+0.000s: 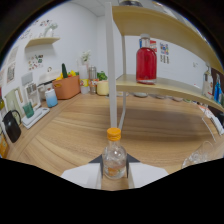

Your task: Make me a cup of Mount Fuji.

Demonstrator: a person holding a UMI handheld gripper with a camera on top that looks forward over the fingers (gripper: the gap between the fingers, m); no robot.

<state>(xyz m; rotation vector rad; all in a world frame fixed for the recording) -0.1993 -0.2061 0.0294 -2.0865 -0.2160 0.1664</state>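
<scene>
- A long light-wood countertop (100,125) runs beyond the fingers, bare ahead so drinks can be mixed there.
- A pale 2-tier wooden shelf (165,86) stands beyond and to the right, lifting a clear jar of red liquid (146,64) within easy reach.
- A small clear bottle with an orange screw cap (114,157) stands upright between the 2 fingers of the grey handheld gripper (114,170), which appear pressed against its sides, presumably carrying an ingredient for the drink.
- A clear drinking glass (200,154) waits just right of the fingers, likely for the pour.
</scene>
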